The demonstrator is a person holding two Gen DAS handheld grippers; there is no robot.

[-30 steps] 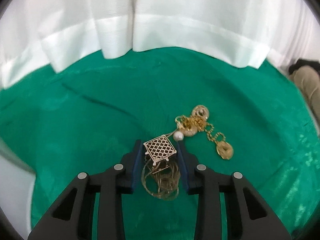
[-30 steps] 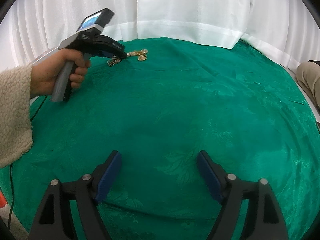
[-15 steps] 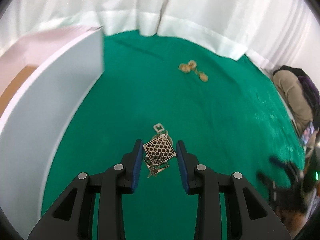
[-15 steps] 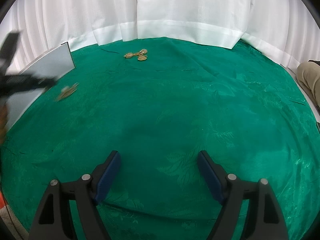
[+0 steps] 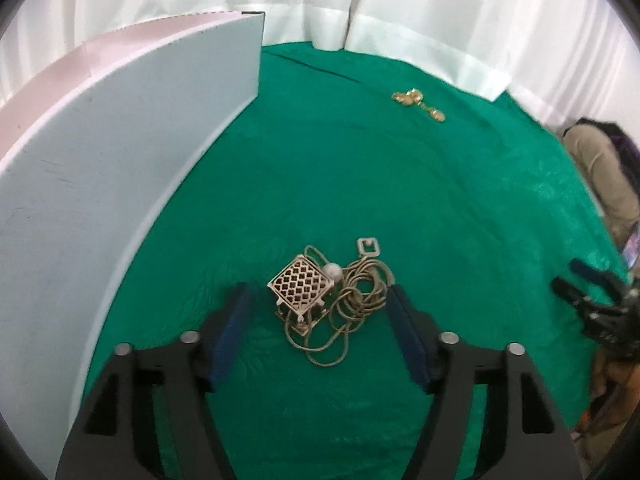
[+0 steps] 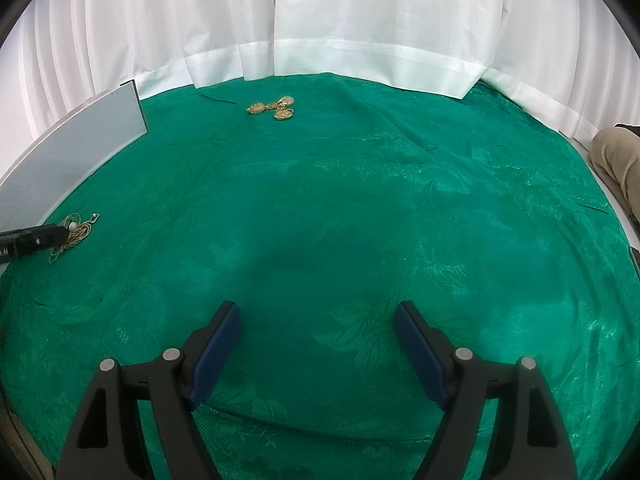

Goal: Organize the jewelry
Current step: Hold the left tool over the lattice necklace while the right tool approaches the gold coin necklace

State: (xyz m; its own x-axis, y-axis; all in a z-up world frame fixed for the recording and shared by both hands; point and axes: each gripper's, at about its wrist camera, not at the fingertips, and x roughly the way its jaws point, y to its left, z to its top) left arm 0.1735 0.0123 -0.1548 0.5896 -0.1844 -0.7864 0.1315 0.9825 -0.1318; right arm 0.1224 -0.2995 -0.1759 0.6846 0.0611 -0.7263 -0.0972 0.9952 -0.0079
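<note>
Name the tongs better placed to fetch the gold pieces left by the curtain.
Left, tentatively. The left tongs are open, having released the chain necklace, and the gold pieces lie ahead. The right tongs, also open, look farther back.

black fingers [image 6: 216,344], blue pads [image 5: 232,320], silver screws

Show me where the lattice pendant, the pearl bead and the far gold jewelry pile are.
lattice pendant [image 5: 302,285], left wrist view, centre of its grid face
pearl bead [image 5: 332,271], left wrist view, its round top
gold jewelry pile [image 6: 276,107], right wrist view, middle of the cluster

staged tabletop, green cloth [image 6: 360,208], white curtains [image 6: 360,20]
</note>
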